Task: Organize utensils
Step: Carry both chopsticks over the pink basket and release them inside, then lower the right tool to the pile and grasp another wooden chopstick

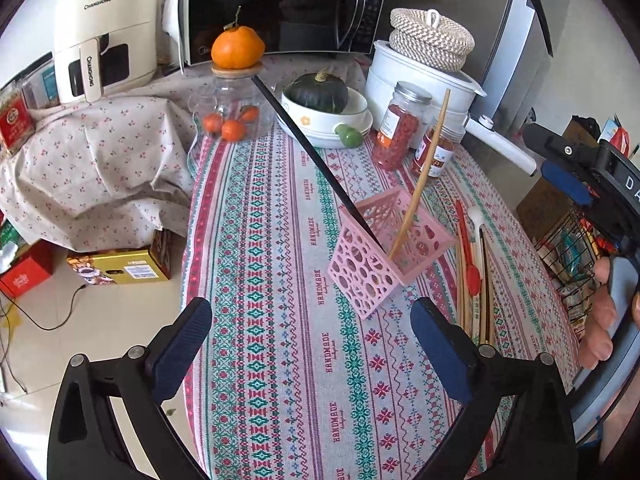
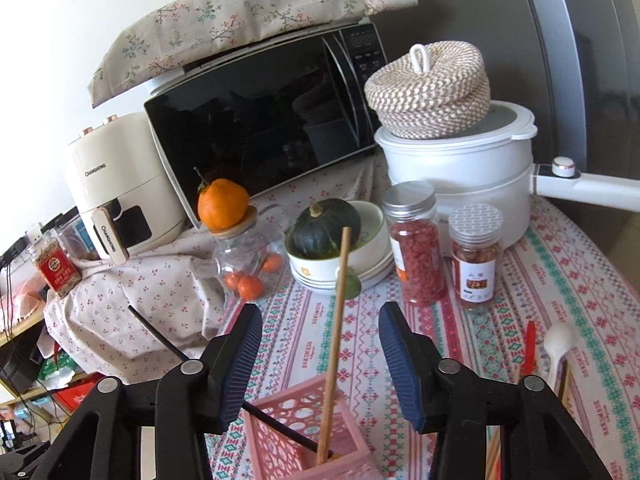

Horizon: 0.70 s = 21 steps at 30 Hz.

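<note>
A pink perforated basket (image 1: 380, 256) (image 2: 304, 440) stands on the patterned tablecloth, slightly tilted. A black chopstick (image 1: 312, 152) (image 2: 160, 336) and a wooden chopstick (image 1: 420, 184) (image 2: 338, 320) lean inside it. Right of the basket lie a red spoon (image 1: 468, 248) (image 2: 530, 344), a white spoon (image 1: 476, 232) (image 2: 558, 344) and more chopsticks (image 1: 486, 280). My left gripper (image 1: 312, 320) hovers open in front of the basket, with nothing between its fingers. My right gripper (image 2: 320, 320) is open above the basket; the wooden chopstick rises between its pads without touching them.
Behind the basket stand two red-filled jars (image 1: 398, 128), stacked bowls with a dark squash (image 1: 320, 92), a glass jar of oranges (image 1: 232, 108), a white pot with a woven lid (image 2: 452, 160), a microwave and an air fryer. The table edge drops off at the left (image 1: 188, 240).
</note>
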Each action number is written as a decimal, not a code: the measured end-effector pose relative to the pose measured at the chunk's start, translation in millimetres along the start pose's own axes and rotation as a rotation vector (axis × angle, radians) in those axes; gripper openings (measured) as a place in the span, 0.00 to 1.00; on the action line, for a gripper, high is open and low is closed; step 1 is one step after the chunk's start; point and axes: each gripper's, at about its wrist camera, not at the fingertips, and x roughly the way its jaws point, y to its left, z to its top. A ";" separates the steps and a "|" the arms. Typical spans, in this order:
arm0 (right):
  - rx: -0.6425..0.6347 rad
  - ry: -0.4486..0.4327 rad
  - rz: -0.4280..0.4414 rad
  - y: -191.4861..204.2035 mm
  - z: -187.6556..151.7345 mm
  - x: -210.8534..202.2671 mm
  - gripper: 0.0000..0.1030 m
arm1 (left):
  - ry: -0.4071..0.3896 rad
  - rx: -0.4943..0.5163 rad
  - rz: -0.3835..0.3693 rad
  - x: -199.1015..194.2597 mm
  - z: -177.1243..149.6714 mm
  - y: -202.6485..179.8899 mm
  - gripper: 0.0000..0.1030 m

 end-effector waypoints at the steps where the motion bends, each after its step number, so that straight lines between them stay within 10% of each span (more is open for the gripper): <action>1: 0.005 0.009 -0.008 -5.9 2.0 -4.4 0.64 | 0.001 0.000 -0.006 -0.3 -1.2 -2.5 1.00; 7: 0.060 0.065 -0.091 -48.6 6.6 -31.2 0.83 | 0.024 0.015 -0.021 2.1 -10.2 -22.3 1.00; 21: 0.141 0.384 -0.321 -139.5 -32.5 -29.9 0.87 | 0.105 0.119 -0.038 21.0 -28.3 -73.7 1.00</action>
